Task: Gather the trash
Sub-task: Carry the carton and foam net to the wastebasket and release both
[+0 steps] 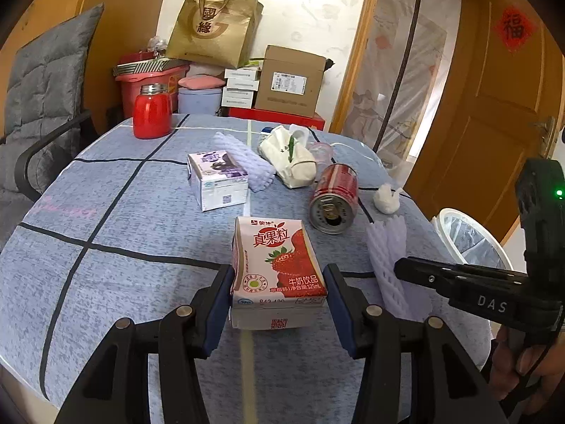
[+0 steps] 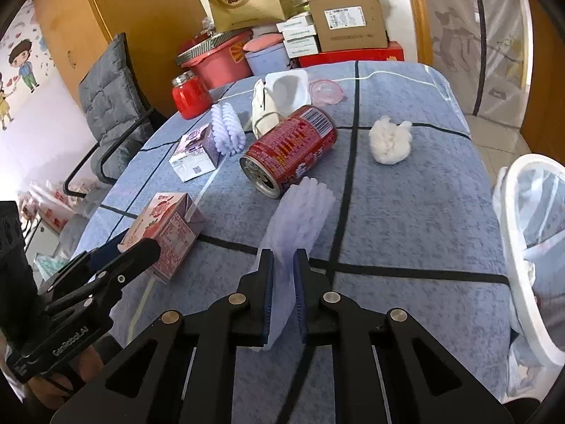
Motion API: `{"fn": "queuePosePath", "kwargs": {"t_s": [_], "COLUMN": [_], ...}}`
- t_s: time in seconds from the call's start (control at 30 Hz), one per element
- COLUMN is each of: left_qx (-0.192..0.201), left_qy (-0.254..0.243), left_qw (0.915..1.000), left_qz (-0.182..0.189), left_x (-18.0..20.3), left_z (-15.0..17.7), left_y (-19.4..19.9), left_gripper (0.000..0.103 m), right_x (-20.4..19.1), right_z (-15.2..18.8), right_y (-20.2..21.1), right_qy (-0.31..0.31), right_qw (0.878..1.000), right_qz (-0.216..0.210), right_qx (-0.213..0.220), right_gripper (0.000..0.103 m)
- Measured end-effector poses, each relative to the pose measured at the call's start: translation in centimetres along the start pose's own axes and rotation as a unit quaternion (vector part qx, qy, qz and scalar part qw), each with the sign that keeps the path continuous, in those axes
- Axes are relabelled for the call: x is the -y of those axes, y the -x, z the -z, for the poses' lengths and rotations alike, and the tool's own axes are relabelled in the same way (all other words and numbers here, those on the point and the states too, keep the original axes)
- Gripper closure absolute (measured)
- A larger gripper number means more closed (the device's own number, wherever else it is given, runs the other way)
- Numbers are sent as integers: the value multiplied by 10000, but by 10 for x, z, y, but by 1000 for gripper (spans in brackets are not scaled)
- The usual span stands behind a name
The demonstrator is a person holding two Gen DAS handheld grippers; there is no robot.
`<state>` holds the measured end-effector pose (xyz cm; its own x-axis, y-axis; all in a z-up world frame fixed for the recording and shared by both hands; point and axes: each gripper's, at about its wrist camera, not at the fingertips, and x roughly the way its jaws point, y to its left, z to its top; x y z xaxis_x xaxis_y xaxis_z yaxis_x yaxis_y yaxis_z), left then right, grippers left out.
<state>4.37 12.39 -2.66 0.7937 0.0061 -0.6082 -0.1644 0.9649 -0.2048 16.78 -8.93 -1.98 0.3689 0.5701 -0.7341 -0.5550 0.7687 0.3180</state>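
A strawberry milk carton [image 1: 279, 258] lies on the blue checked tablecloth [image 1: 123, 212]. My left gripper [image 1: 279, 272] straddles it, its blue pads against both sides; the same carton [image 2: 166, 236] shows at the left of the right wrist view. My right gripper [image 2: 283, 256] is shut on a white foam net sleeve [image 2: 303, 212], pinching its near end flat. That sleeve [image 1: 388, 251] rests on the cloth right of the carton. A red can [image 2: 289, 148] lies on its side just beyond it, and a crumpled tissue [image 2: 390, 139] lies farther right.
A purple milk carton [image 1: 217, 180], a second foam net [image 1: 247, 159], a white pouch [image 1: 289, 157] and a red jar [image 1: 152, 113] sit farther back. A white-rimmed bin with a bag [image 2: 522, 247] stands off the table's right edge. A grey-cushioned chair [image 1: 42, 106] is at left.
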Motion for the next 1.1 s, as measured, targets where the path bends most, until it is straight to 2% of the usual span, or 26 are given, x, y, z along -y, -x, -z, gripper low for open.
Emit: {"fn": "queuePosePath", "kwargs": {"t_s": [0.27, 0.4, 0.73, 1.1], "left_qx": [73, 42, -88, -182], "left_qy": [-209, -326, -732, -1196], "left_qw": [9997, 9991, 9941, 9827], "left_qz": [122, 258, 793, 1401], "left_x": [28, 46, 107, 177], "left_z": [-5, -6, -13, -23], "left_y": [9, 6, -16, -41], "left_gripper": [51, 51, 51, 51], "right_x": [12, 32, 90, 159], "right_z": [5, 12, 24, 34], "right_y": [31, 47, 92, 133], "right_qy": [-32, -179, -677, -1257], "right_qw": [9995, 9991, 9941, 9811], "right_qz": [-27, 50, 454, 1016], "right_qx": [298, 384, 715, 1064], "right_gripper": [92, 92, 92, 92]}}
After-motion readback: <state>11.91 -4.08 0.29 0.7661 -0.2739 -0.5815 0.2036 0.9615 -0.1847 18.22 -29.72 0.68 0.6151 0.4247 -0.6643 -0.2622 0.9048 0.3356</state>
